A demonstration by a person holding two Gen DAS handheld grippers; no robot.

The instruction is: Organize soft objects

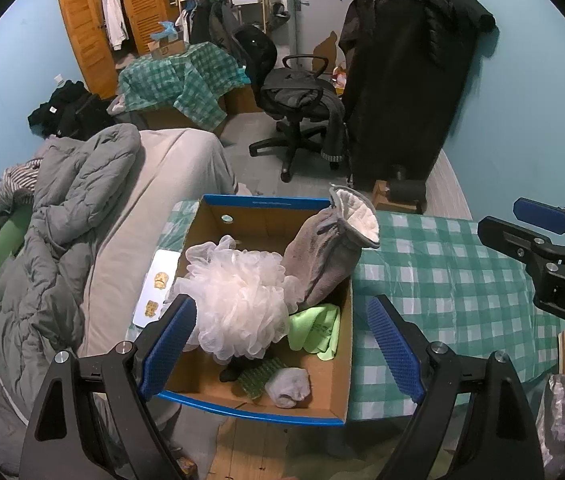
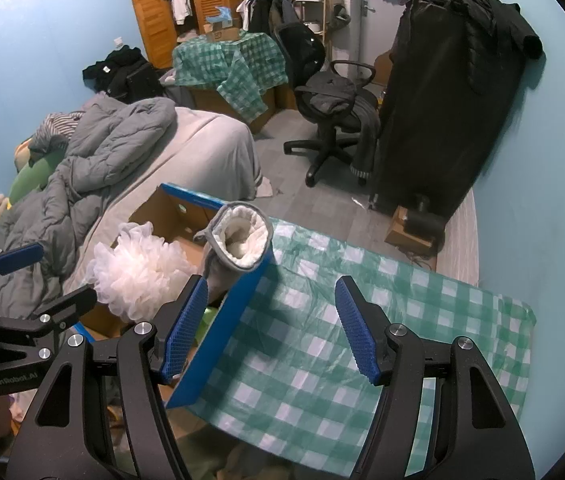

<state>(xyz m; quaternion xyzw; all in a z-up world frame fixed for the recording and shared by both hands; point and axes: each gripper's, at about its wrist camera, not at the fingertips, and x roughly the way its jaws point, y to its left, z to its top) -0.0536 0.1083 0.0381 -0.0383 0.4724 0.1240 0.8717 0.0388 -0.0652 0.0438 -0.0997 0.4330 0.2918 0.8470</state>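
A cardboard box (image 1: 346, 352) with blue rims stands at the left end of a green-checked table (image 1: 442, 280). In it lie a white mesh bath pouf (image 1: 238, 296), a grey fleece-lined slipper boot (image 1: 322, 256) leaning on the right wall, a lime green cloth (image 1: 318, 330), a green scrub pad (image 1: 258, 378) and a white wad (image 1: 288, 388). My left gripper (image 1: 282, 344) is open over the box, empty. My right gripper (image 2: 270, 332) is open and empty over the table beside the box (image 2: 222, 332); the boot (image 2: 238, 248) and pouf (image 2: 134, 276) show there too.
A bed with a grey duvet (image 1: 66, 216) lies left of the table. A white card with stickers (image 1: 154, 288) lies beside the box. An office chair (image 1: 298, 104), a dark clothes-covered rack (image 1: 402, 80) and a second checked table (image 1: 178, 80) stand farther back.
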